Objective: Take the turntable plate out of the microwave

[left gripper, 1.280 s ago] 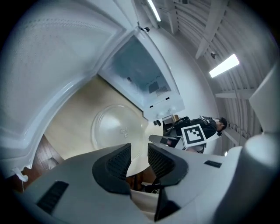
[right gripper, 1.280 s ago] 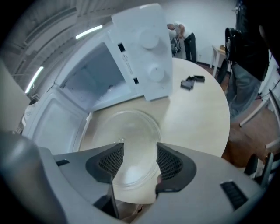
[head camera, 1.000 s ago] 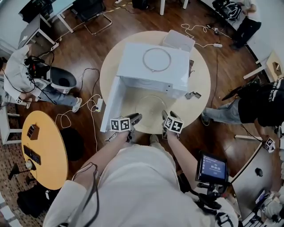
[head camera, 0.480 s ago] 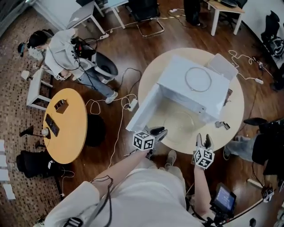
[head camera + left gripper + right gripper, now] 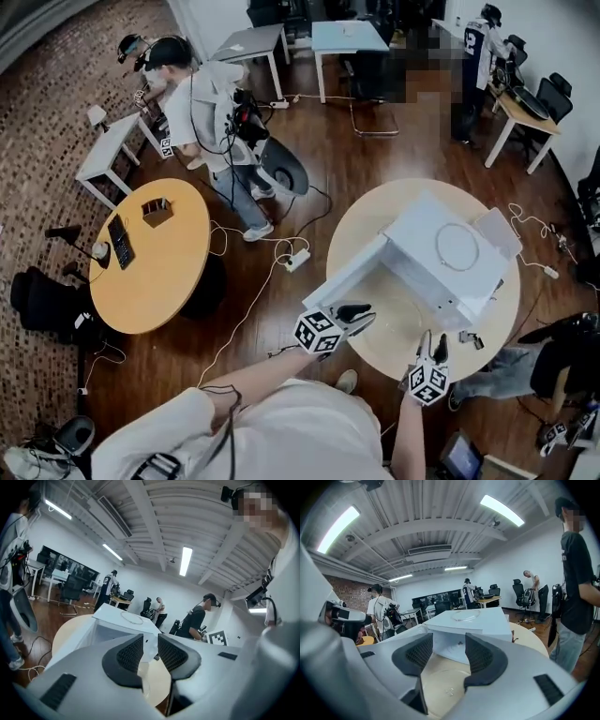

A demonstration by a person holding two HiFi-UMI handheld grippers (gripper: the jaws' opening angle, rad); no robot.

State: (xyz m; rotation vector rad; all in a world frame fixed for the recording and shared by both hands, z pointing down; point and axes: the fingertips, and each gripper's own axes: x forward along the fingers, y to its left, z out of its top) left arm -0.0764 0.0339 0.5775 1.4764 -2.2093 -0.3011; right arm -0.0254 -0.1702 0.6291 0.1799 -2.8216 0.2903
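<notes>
The white microwave stands on a round pale table with its door swung open to the left. A clear glass turntable plate lies flat on the table in front of the open cavity. A thin ring rests on the microwave's top. My left gripper hovers at the table's near edge by the door, open by a narrow gap and empty. My right gripper is held at the near edge too, open and empty, pointing at the plate and cavity.
A white box sits behind the microwave and a small dark object lies on the table's right. An orange round table stands left, a power strip with cables between. People stand around, one close at the right.
The head view has swung so the microwave now sits at the right and more of the room shows. Both grippers have drawn back from the plate to the table's near edge.
</notes>
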